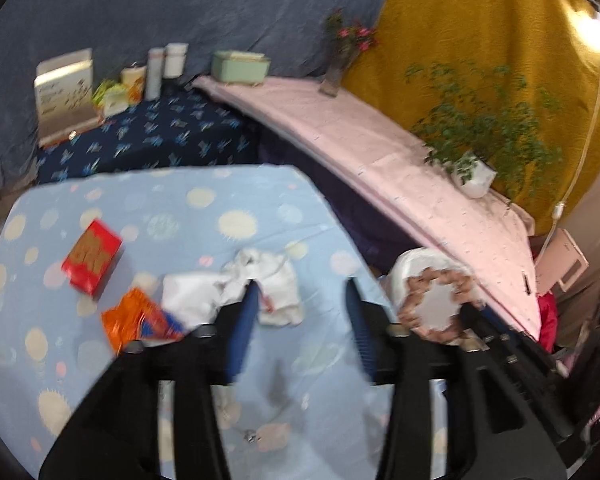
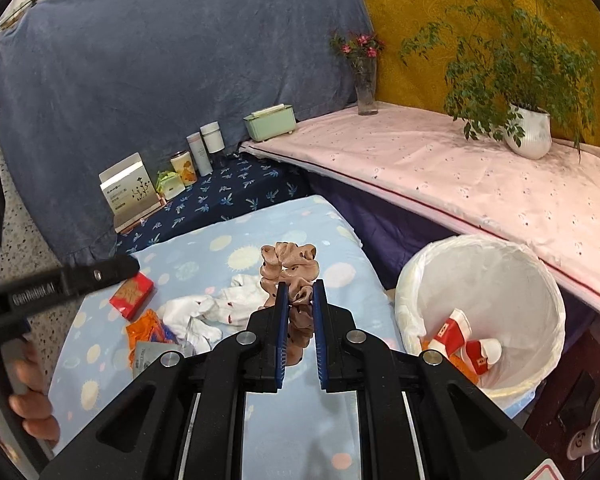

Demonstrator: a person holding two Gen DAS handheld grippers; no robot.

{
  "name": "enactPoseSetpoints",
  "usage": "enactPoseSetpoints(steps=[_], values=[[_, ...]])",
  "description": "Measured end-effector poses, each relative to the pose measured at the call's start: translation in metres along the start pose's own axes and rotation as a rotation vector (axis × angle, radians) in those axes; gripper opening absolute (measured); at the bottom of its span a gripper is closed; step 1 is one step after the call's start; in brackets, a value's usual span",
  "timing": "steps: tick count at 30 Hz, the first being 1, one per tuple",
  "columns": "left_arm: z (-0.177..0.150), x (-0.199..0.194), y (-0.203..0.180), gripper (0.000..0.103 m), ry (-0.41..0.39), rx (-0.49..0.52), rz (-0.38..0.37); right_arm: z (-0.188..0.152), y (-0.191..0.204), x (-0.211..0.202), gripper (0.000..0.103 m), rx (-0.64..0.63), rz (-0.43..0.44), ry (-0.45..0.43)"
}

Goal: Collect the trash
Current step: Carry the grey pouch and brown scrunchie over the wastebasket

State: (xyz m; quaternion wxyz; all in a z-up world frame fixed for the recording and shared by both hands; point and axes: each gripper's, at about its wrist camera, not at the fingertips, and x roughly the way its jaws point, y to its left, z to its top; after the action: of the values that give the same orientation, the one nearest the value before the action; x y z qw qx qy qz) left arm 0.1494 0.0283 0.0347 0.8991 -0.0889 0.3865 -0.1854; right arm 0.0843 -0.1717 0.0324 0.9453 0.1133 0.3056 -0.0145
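I hold the pink scrunchie (image 2: 290, 280) clamped in my right gripper (image 2: 300, 308), lifted for the bin (image 2: 540, 280) on its right; my left gripper (image 1: 302, 312) gapes empty.

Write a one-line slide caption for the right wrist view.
Right gripper holds a scrunchie beside the bin.
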Motion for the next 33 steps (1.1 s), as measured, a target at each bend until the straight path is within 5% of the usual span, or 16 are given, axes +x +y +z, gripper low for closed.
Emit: enactPoseSetpoints(steps=[8, 15, 18, 23, 33], values=[[-0.067, 0.048, 0.054, 0.056, 0.164, -0.099, 0.111, -0.020, 0.000, 0.012, 0.011, 0.011, 0.012, 0.045], [-0.092, 0.076, 0.064, 0.055, 0.221, -0.104, 0.163, -0.032, 0.009, 0.023, 0.011, 0.004, 0.023, 0.084], [-0.096, 0.083, 0.061, 0.043, 0.235, -0.084, 0.178, -0.035, 0.010, 0.025, 0.011, -0.002, 0.025, 0.092], [-0.095, 0.080, 0.056, 0.006, 0.233, -0.052, 0.171, -0.036, 0.011, 0.026, 0.011, -0.004, 0.024, 0.097], [-0.051, 0.029, 0.024, 0.006, 0.100, -0.037, 0.046, -0.024, 0.013, 0.016, 0.011, -0.008, 0.034, 0.060]])
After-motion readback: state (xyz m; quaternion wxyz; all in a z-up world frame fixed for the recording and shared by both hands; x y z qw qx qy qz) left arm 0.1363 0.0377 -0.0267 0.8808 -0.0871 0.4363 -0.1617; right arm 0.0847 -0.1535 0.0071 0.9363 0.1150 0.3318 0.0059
